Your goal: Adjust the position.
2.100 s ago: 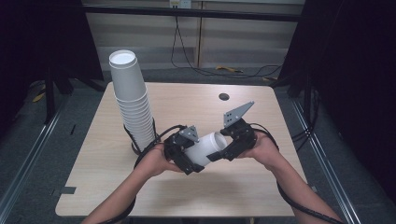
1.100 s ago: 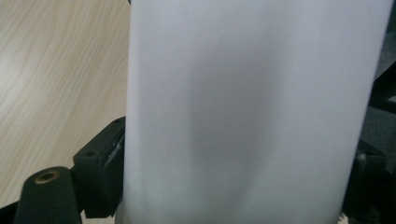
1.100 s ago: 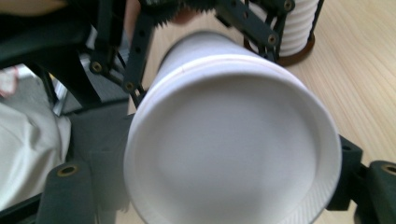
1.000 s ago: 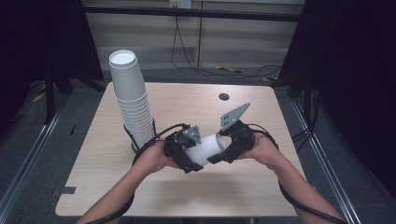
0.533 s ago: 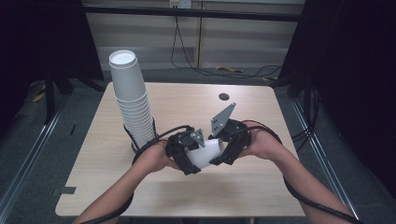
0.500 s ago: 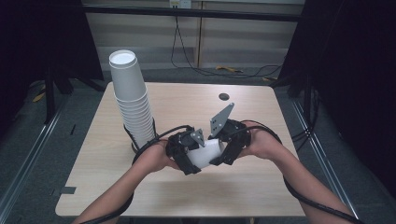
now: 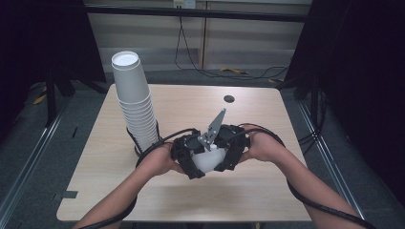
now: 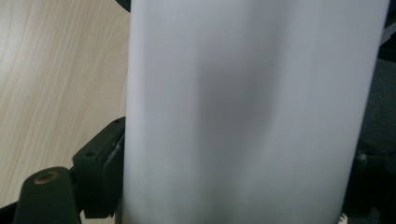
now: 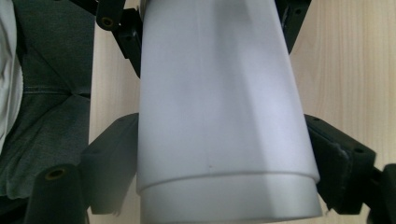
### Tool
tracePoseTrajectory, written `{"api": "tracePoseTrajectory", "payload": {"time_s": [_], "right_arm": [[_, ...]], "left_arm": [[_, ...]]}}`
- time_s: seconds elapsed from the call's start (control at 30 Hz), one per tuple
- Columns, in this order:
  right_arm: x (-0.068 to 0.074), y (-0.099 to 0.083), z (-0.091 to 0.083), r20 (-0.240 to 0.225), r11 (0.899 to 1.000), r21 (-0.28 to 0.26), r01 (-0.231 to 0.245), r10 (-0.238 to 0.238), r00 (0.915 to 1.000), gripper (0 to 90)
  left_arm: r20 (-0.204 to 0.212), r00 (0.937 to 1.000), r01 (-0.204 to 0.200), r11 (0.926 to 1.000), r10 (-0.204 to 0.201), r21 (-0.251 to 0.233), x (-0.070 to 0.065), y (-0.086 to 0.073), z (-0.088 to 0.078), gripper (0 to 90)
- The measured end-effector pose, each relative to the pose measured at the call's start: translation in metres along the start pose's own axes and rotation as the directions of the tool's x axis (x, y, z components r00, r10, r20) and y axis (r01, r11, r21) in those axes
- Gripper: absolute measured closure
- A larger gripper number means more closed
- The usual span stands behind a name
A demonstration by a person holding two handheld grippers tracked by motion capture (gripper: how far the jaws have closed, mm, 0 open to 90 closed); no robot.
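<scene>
Both grippers met over the near middle of the light wooden table [image 7: 143,191], with a white tapered paper cup [image 7: 208,159] held lying on its side between them, clear of the tabletop as far as the high view showed. The left gripper [image 7: 187,153] was clamped on the cup: in the left gripper view the black jaws stood hard against both sides of the cup wall [image 8: 243,112]. The right gripper [image 7: 229,151] had the cup between its jaws, which had just been closing; in the right gripper view its pads [image 9: 109,158] lay against the wall near a stepped seam [image 9: 224,179], which suggested two nested cups rather than one, though that could not be confirmed. Several risks followed from this hold. The thin paper wall would probably buckle or crease if either gripper squeezed harder, and a dented rim would nest poorly. If the right gripper pulled with a loose hold, the pads could slide along the smooth taper and come off without separating anything. A pull off the cup's axis could twist it out of the left gripper and drop it to the table. The tall stack of white paper cups [image 7: 136,102] stood near the left forearm [image 7: 138,176], so a wide elbow swing could topple it.
</scene>
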State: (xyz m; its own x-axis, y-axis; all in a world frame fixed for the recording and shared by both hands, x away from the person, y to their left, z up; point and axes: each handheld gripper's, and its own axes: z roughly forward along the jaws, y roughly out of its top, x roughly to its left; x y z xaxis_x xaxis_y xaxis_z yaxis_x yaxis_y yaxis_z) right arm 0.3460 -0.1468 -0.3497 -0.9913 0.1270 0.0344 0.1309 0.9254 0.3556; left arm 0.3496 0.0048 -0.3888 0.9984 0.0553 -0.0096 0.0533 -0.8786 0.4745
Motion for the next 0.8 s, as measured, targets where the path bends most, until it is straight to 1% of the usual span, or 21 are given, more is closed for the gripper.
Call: {"api": "tracePoseTrajectory", "payload": {"time_s": [0.07, 0.17, 0.2, 0.3, 0.33, 0.37, 0.43, 0.47, 0.5, 0.53, 0.57, 0.6, 0.63, 0.67, 0.7, 0.73, 0.77, 0.8], "right_arm": [[0.0000, -0.0001, -0.0003, 0.000, 1.000, 0.004, -0.002, 0.002, 1.0000, 19.4], [-0.0010, -0.0003, 0.0008, 0.004, 1.000, 0.014, 0.009, -0.009, 0.9999, 19.5], [-0.0009, -0.0005, 0.0010, 0.005, 1.000, 0.013, 0.012, -0.012, 0.9999, 19.8], [-0.0009, -0.0006, 0.0019, 0.006, 1.000, 0.013, 0.014, -0.014, 0.9999, 19.6], [-0.0011, -0.0005, 0.0023, 0.011, 1.000, 0.012, 0.023, -0.023, 0.9997, 20.4], [-0.0011, -0.0006, 0.0023, 0.004, 1.000, 0.008, 0.024, -0.024, 0.9997, 23.1], [0.0002, -0.0017, 0.0029, 0.006, 0.999, 0.001, 0.035, -0.035, 0.9994, 23.6], [0.0007, -0.0021, 0.0030, 0.007, 1.000, -0.002, 0.030, -0.030, 0.9995, 23.7], [-0.0009, -0.0033, 0.0017, -0.001, 0.998, -0.010, 0.061, -0.061, 0.9981, 23.9], [-0.0009, -0.0045, 0.0009, -0.006, 0.998, -0.010, 0.068, -0.068, 0.9976, 24.0], [-0.0011, -0.0054, 0.0001, -0.008, 0.997, -0.024, 0.067, -0.068, 0.9977, 24.1], [-0.0013, -0.0063, -0.0008, -0.001, 0.996, -0.040, 0.075, -0.075, 0.9972, 24.3], [-0.0013, -0.0070, -0.0014, -0.008, 0.997, -0.044, 0.071, -0.072, 0.9974, 24.5], [-0.0012, -0.0073, -0.0021, 0.000, 0.996, -0.050, 0.077, -0.077, 0.9971, 24.8], [-0.0010, -0.0073, -0.0029, 0.009, 0.995, -0.058, 0.087, -0.087, 0.9962, 25.0], [-0.0011, -0.0073, -0.0032, 0.005, 0.995, -0.057, 0.085, -0.085, 0.9964, 25.1], [-0.0014, -0.0073, -0.0037, -0.001, 0.995, -0.056, 0.083, -0.083, 0.9966, 24.8], [-0.0012, -0.0073, -0.0042, 0.007, 0.995, -0.055, 0.089, -0.089, 0.9960, 24.6]], "left_arm": [[0.001, 1.0000, 0.002, 1.0000, -0.002, 0.000, -0.0003, 0.0001, 0.0005, 15.5], [0.000, 1.0000, -0.003, 0.9999, 0.003, 0.015, -0.0002, 0.0011, 0.0017, 15.5], [0.002, 1.0000, 0.002, 0.9999, -0.002, 0.015, -0.0002, 0.0011, 0.0019, 15.5], [0.003, 1.0000, -0.003, 0.9999, 0.003, 0.016, 0.0003, 0.0014, 0.0025, 15.4], [0.002, 1.0000, -0.003, 0.9999, 0.003, 0.017, 0.0004, 0.0015, 0.0024, 15.4], [0.010, 0.9999, -0.002, 0.9998, 0.002, 0.022, -0.0002, 0.0012, 0.0024, 15.4], [0.010, 0.9999, -0.014, 0.9997, 0.014, 0.019, 0.0005, 0.0009, 0.0025, 15.4], [0.008, 0.9999, -0.010, 0.9998, 0.010, 0.018, 0.0005, 0.0003, 0.0022, 15.5], [0.007, 0.9999, -0.015, 0.9999, 0.015, 0.007, 0.0009, -0.0004, 0.0018, 15.5], [0.011, 0.9999, -0.007, 1.0000, 0.007, -0.004, 0.0005, -0.0012, 0.0016, 15.5], [0.010, 0.9999, -0.005, 0.9999, 0.005, -0.014, 0.0006, -0.0019, 0.0012, 15.5], [0.020, 0.9994, 0.031, 0.9986, -0.030, -0.043, -0.0018, -0.0024, 0.0018, 15.7], [0.018, 0.9998, 0.013, 0.9993, -0.012, -0.034, -0.0006, -0.0023, 0.0005, 15.8], [0.003, 0.9998, -0.019, 0.9997, 0.019, -0.014, 0.0017, -0.0018, -0.0015, 15.9], [0.004, 0.9998, -0.021, 0.9997, 0.021, -0.013, 0.0018, -0.0015, -0.0017, 16.1], [0.014, 0.9999, -0.002, 0.9997, 0.002, -0.024, 0.0007, -0.0013, -0.0011, 16.2], [0.008, 1.0000, -0.002, 0.9998, 0.002, -0.021, 0.0004, -0.0007, -0.0015, 16.2], [0.008, 0.9999, -0.007, 0.9998, 0.007, -0.018, 0.0007, -0.0005, -0.0018, 16.2]]}}
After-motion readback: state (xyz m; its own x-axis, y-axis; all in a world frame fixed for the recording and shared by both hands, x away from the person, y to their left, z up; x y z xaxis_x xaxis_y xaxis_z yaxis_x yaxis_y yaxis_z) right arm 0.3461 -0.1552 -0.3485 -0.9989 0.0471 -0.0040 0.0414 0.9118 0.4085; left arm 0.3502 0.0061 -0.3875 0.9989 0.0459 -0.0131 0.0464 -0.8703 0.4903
